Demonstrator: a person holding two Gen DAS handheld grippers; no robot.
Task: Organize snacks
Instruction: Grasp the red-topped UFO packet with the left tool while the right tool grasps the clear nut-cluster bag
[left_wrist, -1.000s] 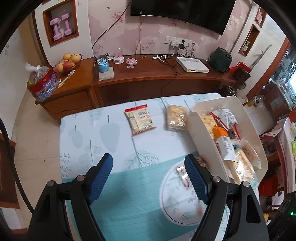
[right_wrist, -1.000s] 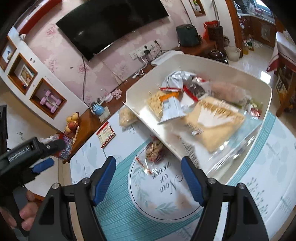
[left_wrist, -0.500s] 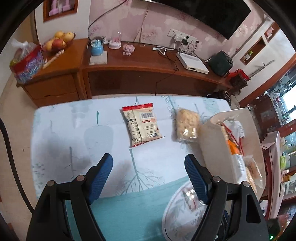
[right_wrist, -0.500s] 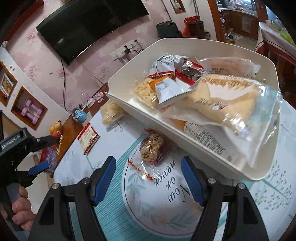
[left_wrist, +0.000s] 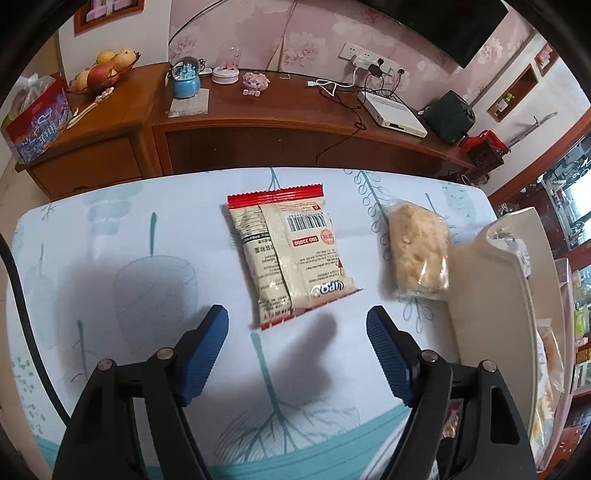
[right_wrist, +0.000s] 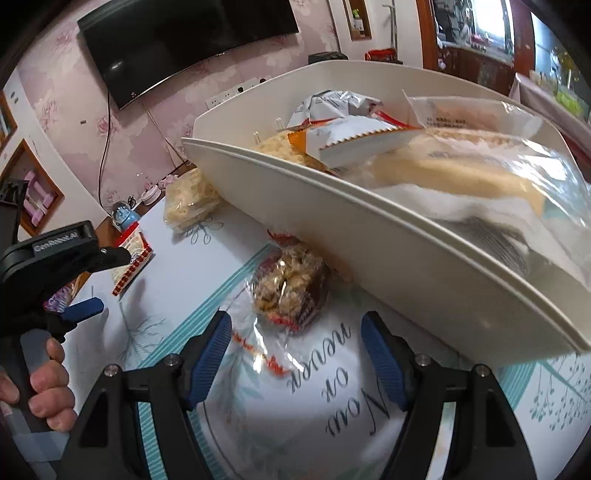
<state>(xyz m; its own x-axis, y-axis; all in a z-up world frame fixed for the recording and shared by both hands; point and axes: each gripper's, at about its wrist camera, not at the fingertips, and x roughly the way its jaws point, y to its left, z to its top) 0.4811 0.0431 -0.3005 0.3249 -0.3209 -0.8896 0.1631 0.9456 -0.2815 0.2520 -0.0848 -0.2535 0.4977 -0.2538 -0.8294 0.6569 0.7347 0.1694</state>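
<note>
A cream snack packet with red ends (left_wrist: 288, 254) lies back side up on the pale tablecloth. My left gripper (left_wrist: 297, 317) hovers just short of its near edge, its jaws closing with no pad touching the packet. To its right a clear bag of pale puffed snack (left_wrist: 417, 251) rests against the white bin (left_wrist: 495, 295). My right gripper (right_wrist: 295, 325) is open over a clear red-trimmed bag of crunchy pieces (right_wrist: 288, 280), which lies tucked against the bin's wall (right_wrist: 369, 236). The bin is heaped with several snack bags. The left gripper (right_wrist: 103, 282) shows in the right wrist view, held by a hand (right_wrist: 40, 387).
A wooden sideboard (left_wrist: 258, 122) runs behind the table with a fruit bowl (left_wrist: 103, 70), a blue snow globe (left_wrist: 186, 79), a white box (left_wrist: 391, 114) and cables. A TV (right_wrist: 184, 44) hangs on the pink wall. A round print with lettering (right_wrist: 332, 398) marks the cloth under my right gripper.
Both grippers have sunk toward the table. The left moved away from the bin to the red-ended packet, and its jaws have narrowed slightly. The right has come close to the clear bag by the bin.
</note>
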